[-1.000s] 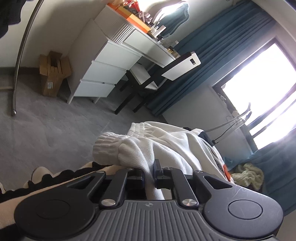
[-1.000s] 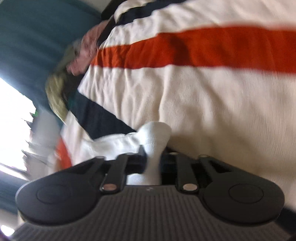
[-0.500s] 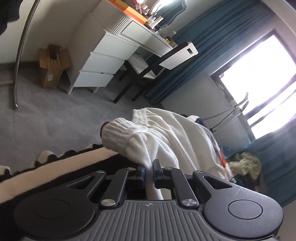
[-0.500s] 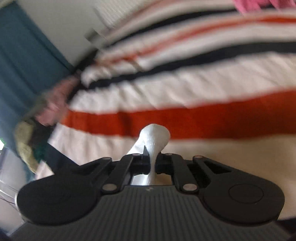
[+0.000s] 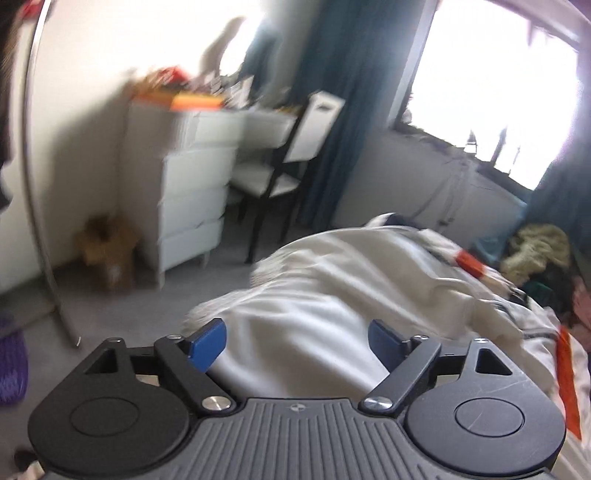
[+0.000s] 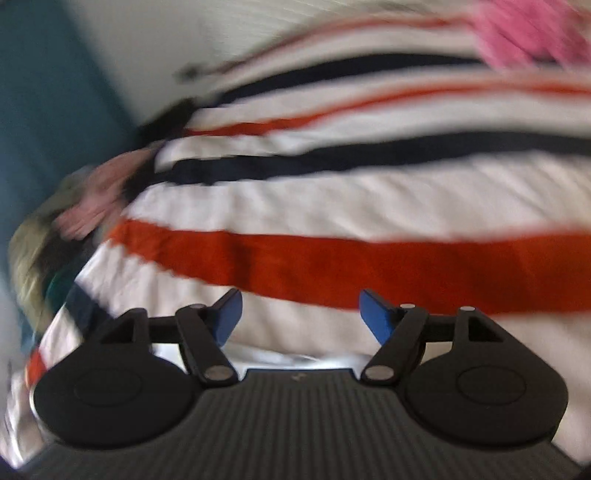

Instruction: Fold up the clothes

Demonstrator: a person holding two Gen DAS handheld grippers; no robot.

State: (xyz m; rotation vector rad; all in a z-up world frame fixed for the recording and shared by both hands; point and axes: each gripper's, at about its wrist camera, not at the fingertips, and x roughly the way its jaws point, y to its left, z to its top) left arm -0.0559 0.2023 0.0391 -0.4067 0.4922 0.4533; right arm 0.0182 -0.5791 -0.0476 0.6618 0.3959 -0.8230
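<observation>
A white ribbed garment [image 5: 332, 288] lies in a heap on the striped bedspread [image 6: 332, 206], which has red, navy and white bands. My left gripper [image 5: 297, 341] is open and empty, its blue pads just above the near end of the garment. My right gripper [image 6: 297, 314] is open and empty above the bedspread's red stripe; a bit of white cloth [image 6: 295, 360] shows just under its base. Both views are blurred by motion.
A white drawer unit [image 5: 192, 192] and a chair [image 5: 291, 166] stand by teal curtains [image 5: 332, 110] and a bright window. A metal rail pole [image 5: 40, 206] curves at the left. A pile of clothes [image 5: 535, 251] lies at the bed's far end, also pink cloth [image 6: 528, 33].
Both grippers have opened and let go of the white garment, which now lies on the bed. Both cameras have swung, the left one tilting up toward the room.
</observation>
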